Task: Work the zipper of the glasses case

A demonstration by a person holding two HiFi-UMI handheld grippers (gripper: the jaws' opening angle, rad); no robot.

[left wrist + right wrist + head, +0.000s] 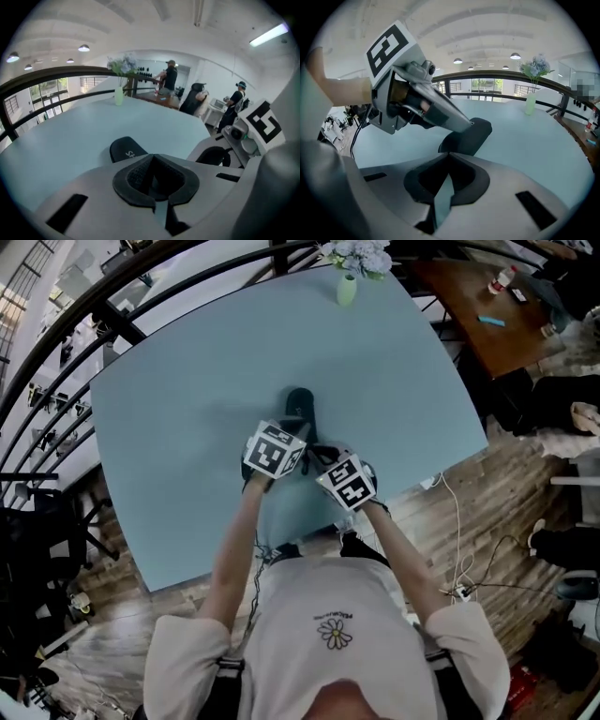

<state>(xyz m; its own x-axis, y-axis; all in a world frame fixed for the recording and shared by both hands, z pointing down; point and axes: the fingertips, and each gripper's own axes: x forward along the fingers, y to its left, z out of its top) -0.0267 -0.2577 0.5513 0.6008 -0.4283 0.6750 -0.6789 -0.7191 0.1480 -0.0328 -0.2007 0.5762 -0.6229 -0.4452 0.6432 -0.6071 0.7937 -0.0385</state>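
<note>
The black glasses case (298, 405) lies on the pale blue table (187, 409), just beyond both grippers. In the right gripper view my left gripper (471, 123) points down with its tips on the case's (474, 137) upper edge. Its jaws are shut; I cannot tell whether a zipper pull is pinched there. The left gripper view shows its pads (136, 176) closed together, with the case (125, 149) just past them. My right gripper (449, 157) hangs a little short of the case, jaws shut with nothing between them.
A green vase of flowers (348, 287) stands at the table's far edge. A dark railing (112, 310) curves behind the table. A brown table (487, 315) with small items is at the right. People (169, 77) stand far off. Cables (459, 549) lie on the floor.
</note>
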